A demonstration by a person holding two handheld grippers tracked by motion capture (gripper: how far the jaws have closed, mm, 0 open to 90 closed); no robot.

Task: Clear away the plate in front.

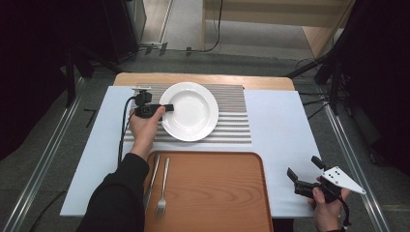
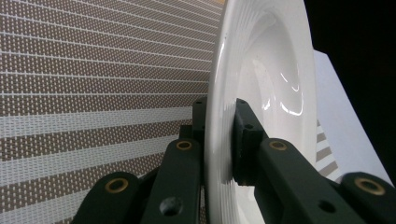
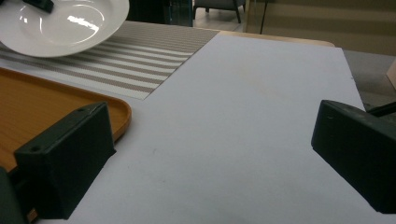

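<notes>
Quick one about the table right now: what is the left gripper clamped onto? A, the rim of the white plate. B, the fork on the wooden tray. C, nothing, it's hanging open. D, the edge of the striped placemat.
A: in the left gripper view the left gripper has its fingers pressed on both sides of the white plate at its rim, over the striped placemat.

tray (image 1: 208, 193) cut by bottom edge, knife (image 1: 151, 181) partly under sleeve (image 1: 116, 198)
</notes>
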